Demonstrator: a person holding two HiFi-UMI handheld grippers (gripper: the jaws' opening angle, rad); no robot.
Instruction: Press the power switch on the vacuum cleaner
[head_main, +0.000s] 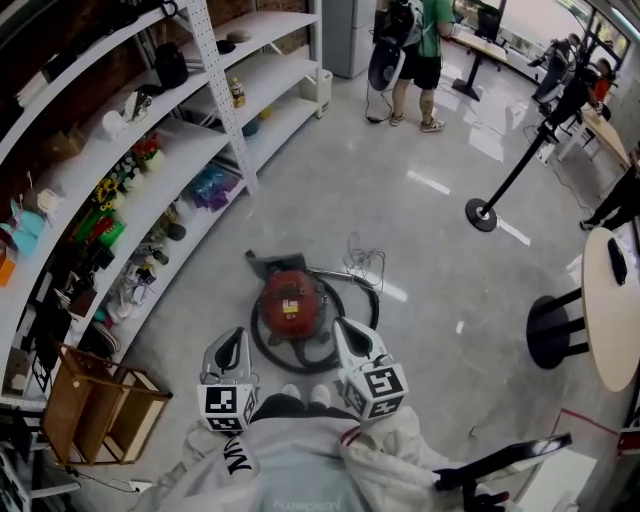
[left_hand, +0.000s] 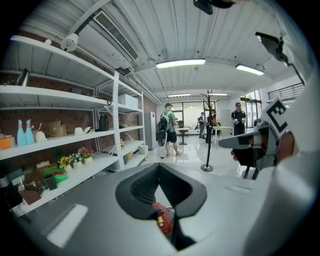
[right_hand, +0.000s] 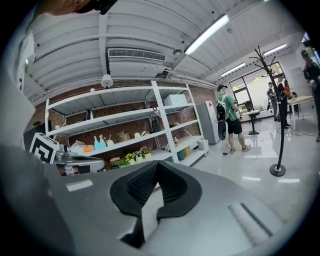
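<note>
A round red vacuum cleaner with a black hose (head_main: 291, 303) looped around it sits on the glossy grey floor (head_main: 420, 230), just ahead of both claws and between them. The left claw (head_main: 234, 344) hovers near the vacuum's left side. Its black ribbed pads are clenched tip to tip with nothing gripped, and a sliver of the red body shows through the gap behind the tips in the left gripper view. The right claw (head_main: 346, 336) hangs near the hose on the right, likewise clenched on nothing. Neither claw touches the vacuum.

Along the left runs a white metal shelf unit (head_main: 215, 60). On its boards stand small pots of yellow flowers (head_main: 105, 190) and red flowers (head_main: 146, 150), a small bottle (head_main: 237, 92) and a white bin (head_main: 319, 85) whose contents cannot be made out. An open-topped wooden crate (head_main: 95, 402) stands on the floor at the shelf's near end, its inside in shadow. Farther off, a person in a green top (head_main: 420, 45) stands near a black pole stand (head_main: 508, 188).
</note>
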